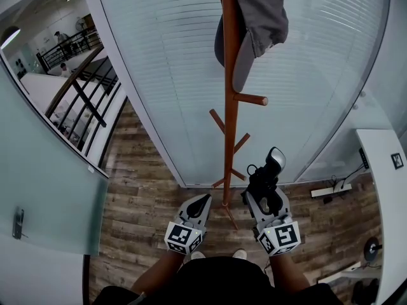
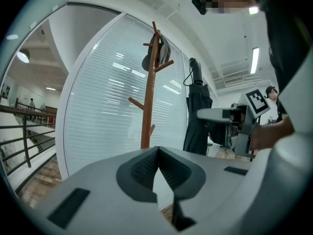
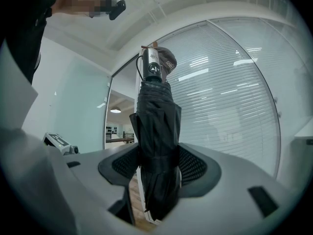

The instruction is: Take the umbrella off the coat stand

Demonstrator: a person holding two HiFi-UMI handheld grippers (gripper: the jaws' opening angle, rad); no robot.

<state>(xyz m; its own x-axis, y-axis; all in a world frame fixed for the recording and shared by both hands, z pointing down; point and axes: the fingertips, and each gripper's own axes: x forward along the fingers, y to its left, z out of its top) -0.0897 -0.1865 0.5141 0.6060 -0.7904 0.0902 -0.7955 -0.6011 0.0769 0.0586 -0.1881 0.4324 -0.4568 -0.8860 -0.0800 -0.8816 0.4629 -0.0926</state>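
A folded black umbrella (image 3: pixel 157 131) is clamped upright between the right gripper's (image 3: pixel 157 168) jaws, handle (image 3: pixel 153 68) uppermost; a cap (image 3: pixel 168 62) is seen behind.

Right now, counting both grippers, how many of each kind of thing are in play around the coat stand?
wooden coat stand: 1
folded black umbrella: 1, clamped in the right gripper
grey cap: 1, hung on the stand
grippers: 2, the right one and the left gripper, which is shut and empty
Total: 5
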